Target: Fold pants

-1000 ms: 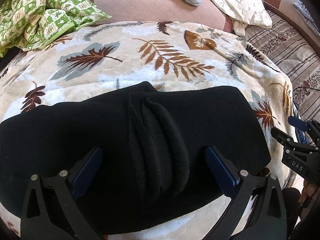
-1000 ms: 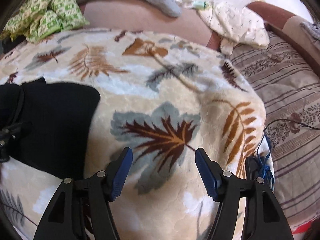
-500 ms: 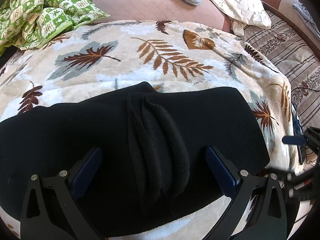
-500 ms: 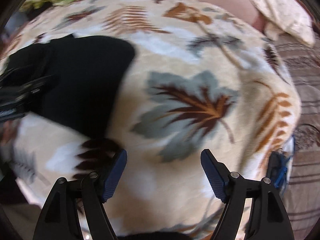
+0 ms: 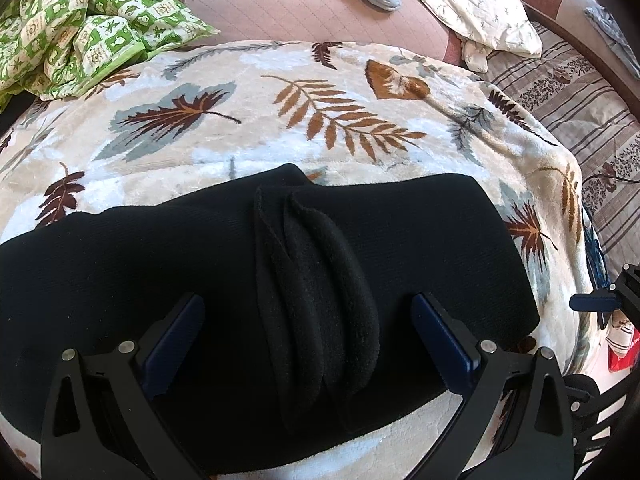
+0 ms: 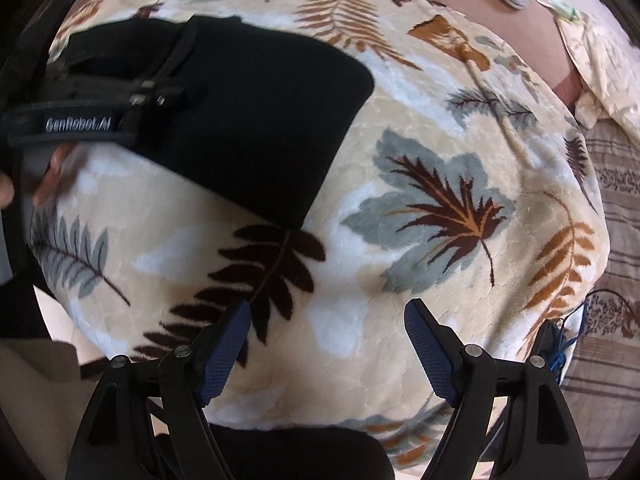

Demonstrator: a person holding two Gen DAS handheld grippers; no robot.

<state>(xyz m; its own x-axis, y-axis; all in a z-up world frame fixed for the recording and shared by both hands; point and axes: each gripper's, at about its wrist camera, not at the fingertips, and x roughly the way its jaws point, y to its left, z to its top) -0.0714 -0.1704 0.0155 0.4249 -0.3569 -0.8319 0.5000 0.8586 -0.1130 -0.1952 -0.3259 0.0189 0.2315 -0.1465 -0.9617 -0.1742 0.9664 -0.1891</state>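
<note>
Lying across the near part of a cream plush blanket printed with brown, rust and grey-blue leaves [image 5: 328, 120] is the pair of folded black fleece pants [image 5: 420, 248], a bundle of bunched ridges standing up along its middle. The left gripper [image 5: 308, 344] is hovering just above that bundle, its blue-padded fingers [image 5: 176, 336] standing spread to either side of the ridges and pinching nothing. The right gripper [image 6: 328, 352] is pointing steeply down over bare blanket to the right of the pants, well clear of the cloth; its jaws are standing wide with nothing between them. In the right wrist view, the black pants [image 6: 256, 128] are showing at upper left with one rounded corner toward the camera, and the left gripper's black body [image 6: 80, 120] is crossing over them; part of a hand [image 6: 48, 176] is visible beneath it. Beyond the blanket, a green-and-white checked quilt [image 5: 80, 28] is lying crumpled at far left, a cream patterned cloth [image 5: 488, 20] at far right, and a brown striped bedcover [image 5: 580, 96] is running along the right side.
</note>
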